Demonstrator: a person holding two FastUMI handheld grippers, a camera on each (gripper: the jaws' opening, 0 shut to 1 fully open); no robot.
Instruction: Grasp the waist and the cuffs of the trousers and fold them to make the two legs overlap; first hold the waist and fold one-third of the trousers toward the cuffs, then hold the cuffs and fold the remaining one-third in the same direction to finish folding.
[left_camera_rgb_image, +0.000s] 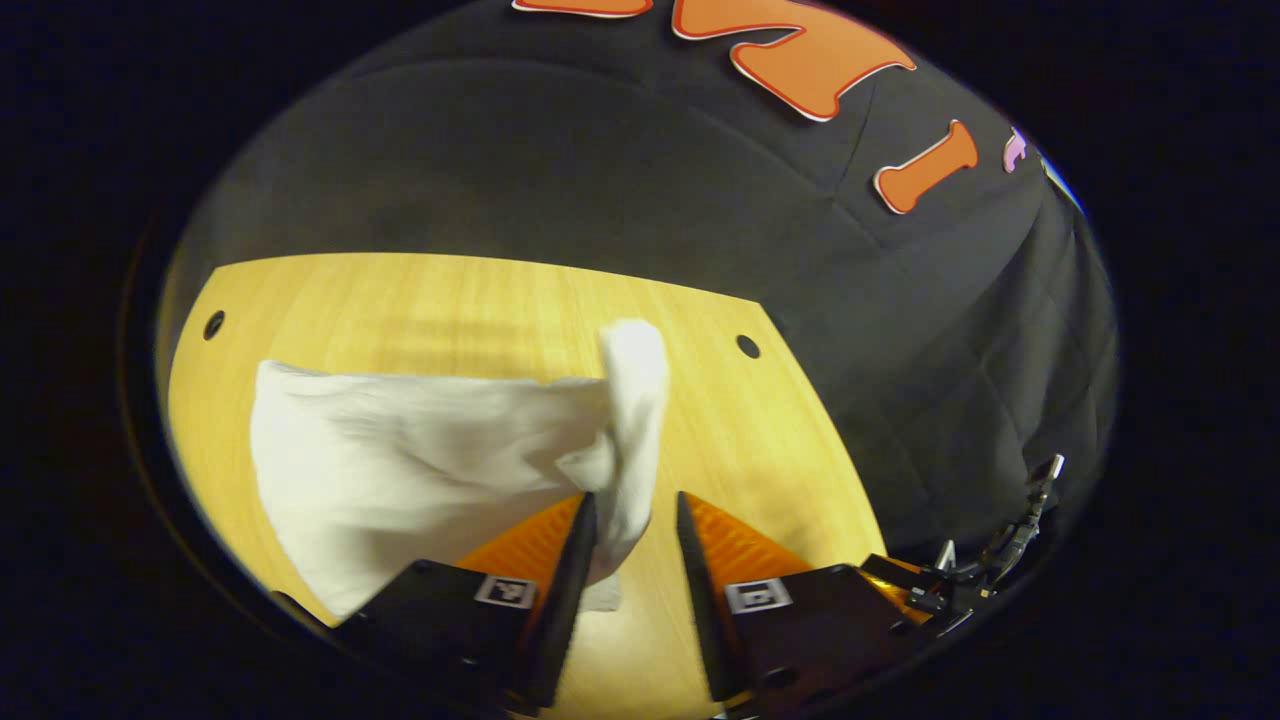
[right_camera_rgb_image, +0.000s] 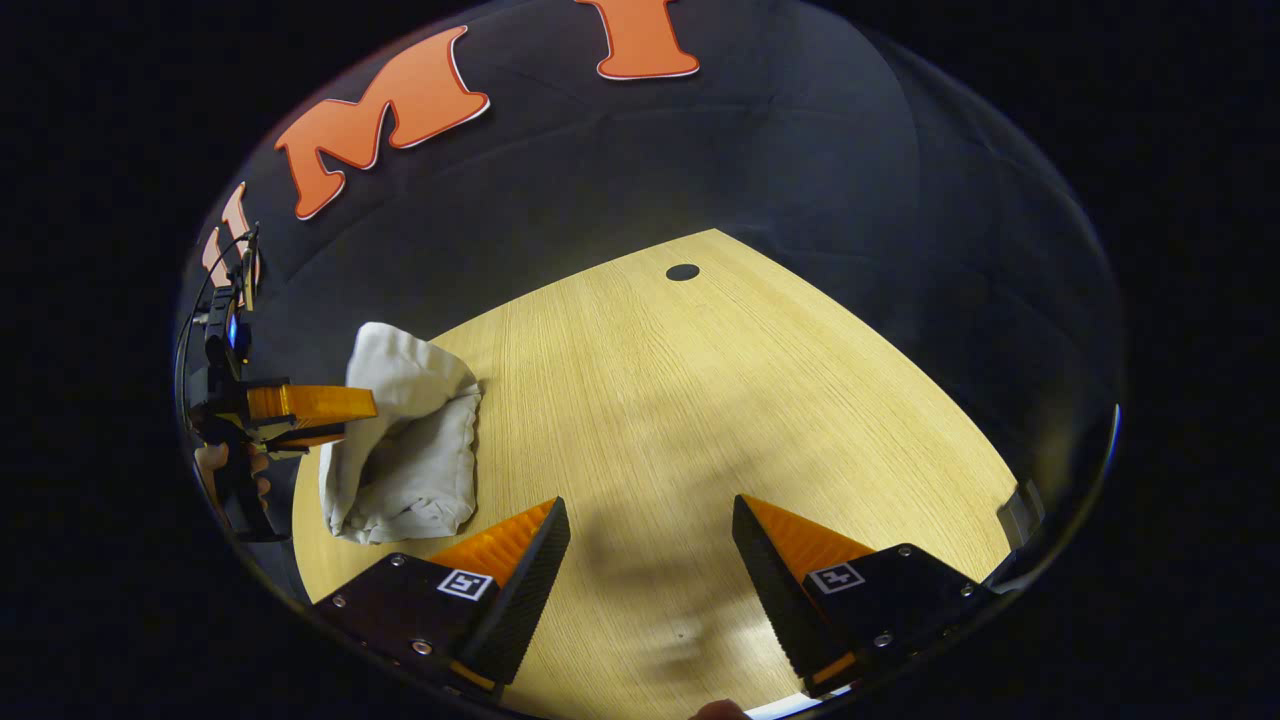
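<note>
A fold of the white cloth trousers (left_camera_rgb_image: 400, 460) lies between the left gripper (left_camera_rgb_image: 632, 525)'s narrowed fingers; whether both press cannot be told. The right gripper (right_camera_rgb_image: 650, 540) is held wide over the pale wooden table (right_camera_rgb_image: 700, 400). The fold should be laid flat and edges aligned before release.

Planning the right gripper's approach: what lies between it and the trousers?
Bare wooden table, in the right gripper view, between the right gripper and the trousers.

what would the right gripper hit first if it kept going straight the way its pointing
Probably the bare wooden table. The right gripper is open, with nothing between its fingers, and it angles down at the tabletop. The white trousers lie well off to one side, outside that line, though depth is hard to judge.
</note>
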